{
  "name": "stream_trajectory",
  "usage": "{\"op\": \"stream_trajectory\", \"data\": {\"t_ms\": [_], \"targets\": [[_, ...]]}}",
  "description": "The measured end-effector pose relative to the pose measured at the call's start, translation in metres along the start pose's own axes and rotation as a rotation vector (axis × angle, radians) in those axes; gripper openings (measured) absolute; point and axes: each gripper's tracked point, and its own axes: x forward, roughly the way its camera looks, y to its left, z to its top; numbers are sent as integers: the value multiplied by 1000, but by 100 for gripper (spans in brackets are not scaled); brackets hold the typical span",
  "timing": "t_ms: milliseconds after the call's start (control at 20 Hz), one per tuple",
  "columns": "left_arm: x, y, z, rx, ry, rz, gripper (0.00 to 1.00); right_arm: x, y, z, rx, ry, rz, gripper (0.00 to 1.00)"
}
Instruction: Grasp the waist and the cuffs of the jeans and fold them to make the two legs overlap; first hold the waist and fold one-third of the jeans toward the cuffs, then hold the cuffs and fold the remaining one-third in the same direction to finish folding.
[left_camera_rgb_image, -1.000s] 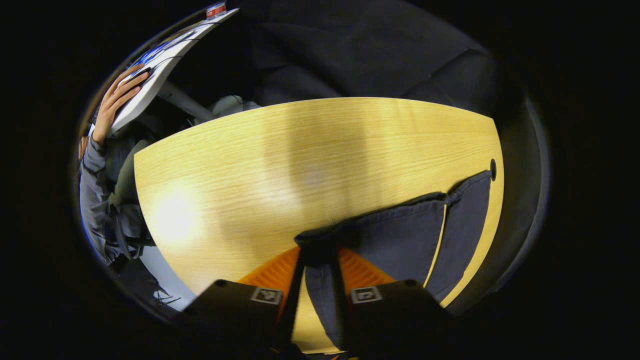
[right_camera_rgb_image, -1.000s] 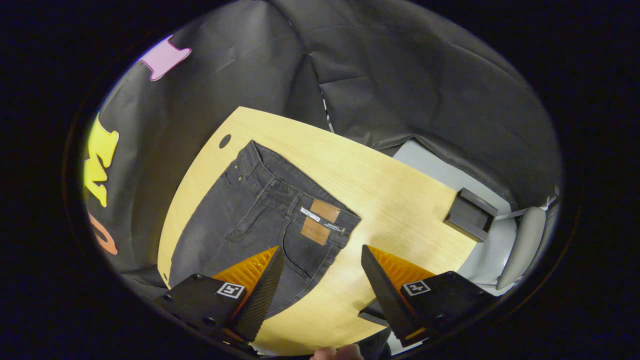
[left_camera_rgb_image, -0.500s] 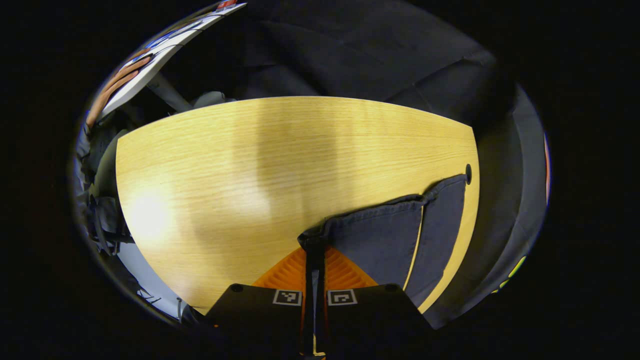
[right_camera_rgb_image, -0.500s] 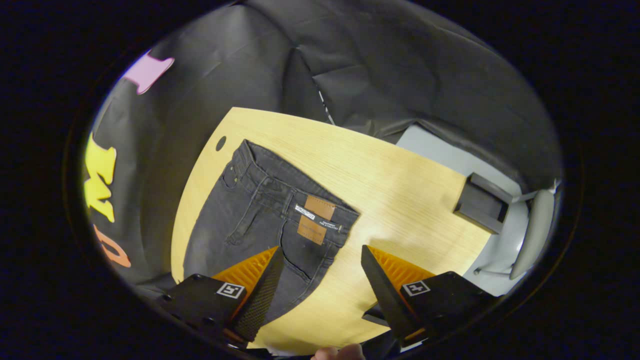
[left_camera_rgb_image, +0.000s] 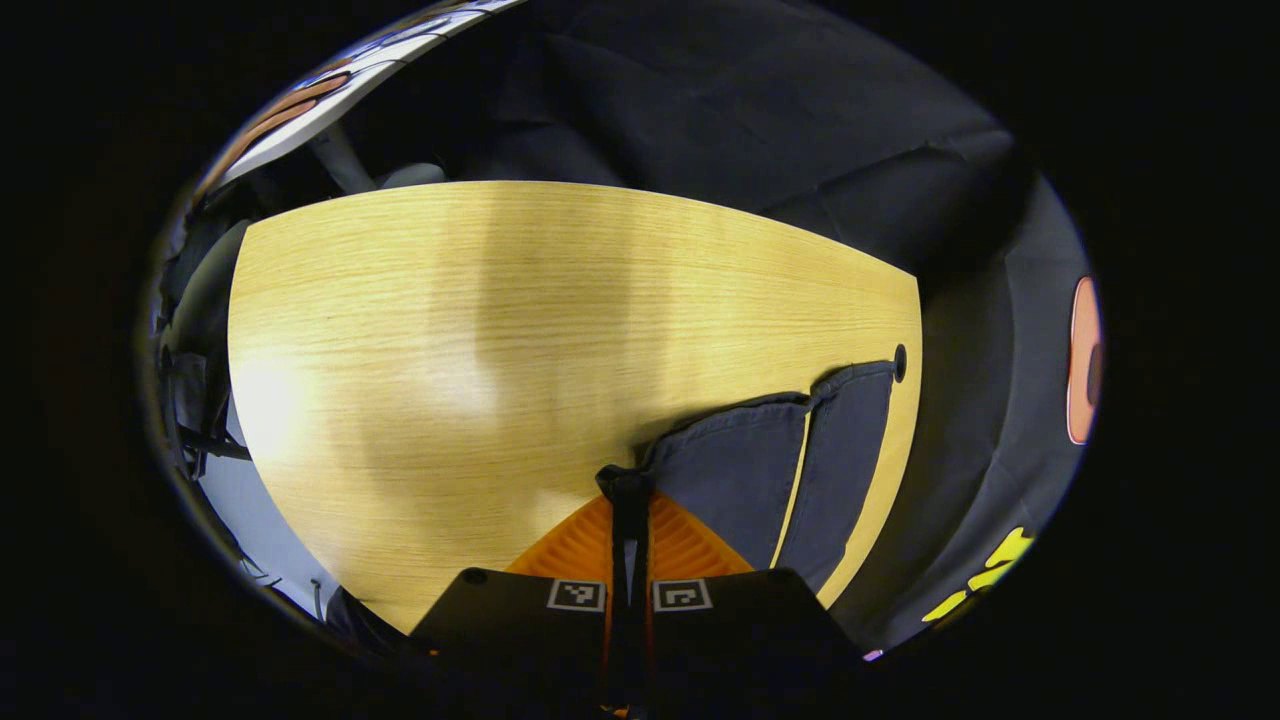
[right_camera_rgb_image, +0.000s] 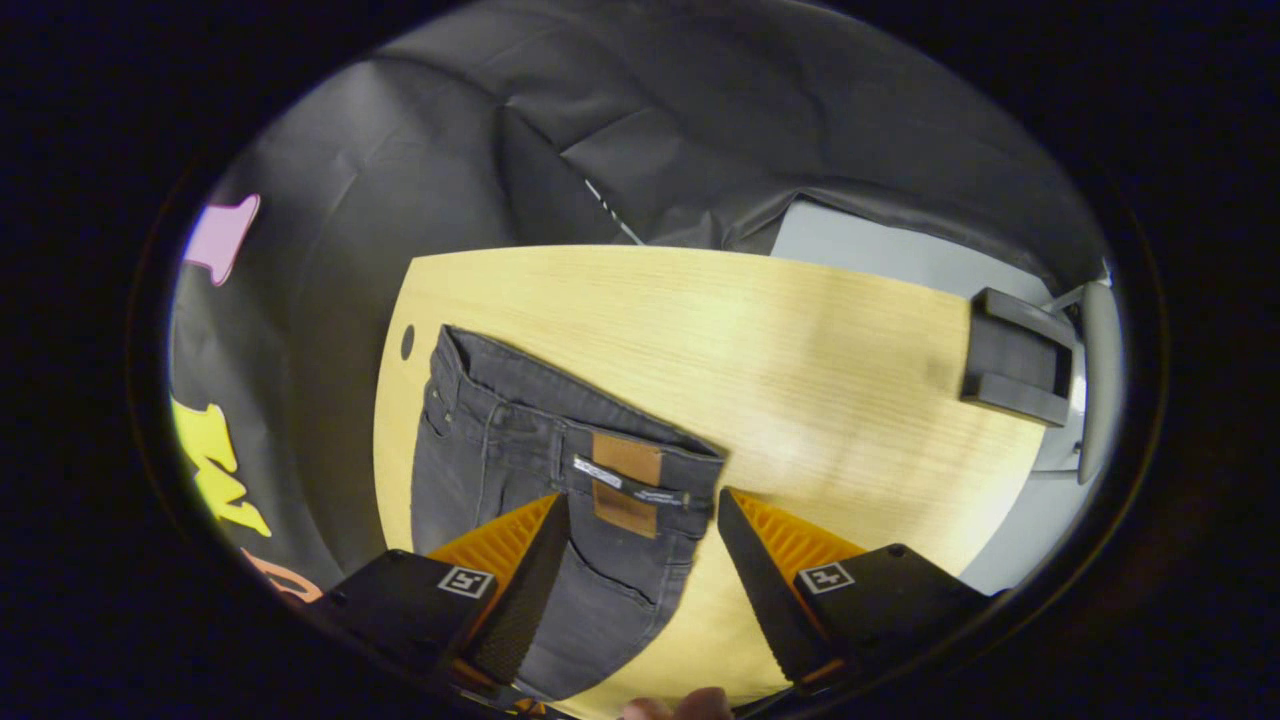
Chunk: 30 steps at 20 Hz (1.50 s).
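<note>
- Clamping a bunched cuff edge of the jeans (left_camera_rgb_image: 745, 475), the left gripper (left_camera_rgb_image: 630, 520) has its fingers pressed together on the dark denim; a second ago they stood apart around the cloth, so the grasp has just been made.
- The right gripper (right_camera_rgb_image: 640, 530) hangs spread wide above the waist, nothing between its fingers, and has drifted closer to the leather patch (right_camera_rgb_image: 625, 480) than it was.
- The jeans lie flat along one end of the wooden table (left_camera_rgb_image: 450, 330), both legs side by side, waistband near the table's small hole (right_camera_rgb_image: 407, 342).
- Judging from this, the cuff end is secured and the waist grasp comes next before the legs can be overlapped.
</note>
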Motion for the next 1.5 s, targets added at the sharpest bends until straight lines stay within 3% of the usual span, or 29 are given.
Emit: {"op": "stream_trajectory", "data": {"t_ms": [150, 250, 300, 350, 400, 450, 500, 550, 600, 650, 800, 900, 1150, 1500], "targets": [[1, -1, 0, 3, 0, -5, 4, 6, -6, -1, -82, 4, -133, 94], [2, -3, -2, 1, 4, -9, 4, 7, -19, 1, -114, 0, -247, 80], [2, -3, -2, 0, 6, -12, 4, 5, -22, 2, -123, 3, -272, 63], [1, -4, -2, 1, 8, -15, 4, 4, -20, 3, -128, 6, -283, 47], [1, -4, -2, 5, 7, -15, 4, 5, -19, 2, -131, 8, -276, 42], [2, -4, -2, 12, 6, -16, 4, 6, -18, 3, -115, 2, -264, 31], [0, -5, -2, 20, 4, -19, 4, 3, -21, 3, -98, -19, -262, 29], [1, -6, -3, 35, -1, -22, 4, 3, -22, 2, -90, -15, -249, 11], [-1, -8, -5, 54, -6, -24, 4, 1, -19, 4, -75, -18, -224, 11], [-7, -11, -6, 77, -12, -29, 4, -5, -18, 6, -53, -19, -199, 4], [-21, -23, -14, 97, -19, -59, 4, -17, -10, 5, 48, -8, -92, 10], [-34, -34, -21, 73, -19, -74, 4, -29, 3, 2, 118, 4, -19, 6], [-59, -43, -22, -33, -41, -77, 4, -55, 37, -2, 183, 28, 91, 6], [-80, -93, -25, -114, -43, -111, 4, -81, 109, 1, 210, 71, 193, 6]]}}
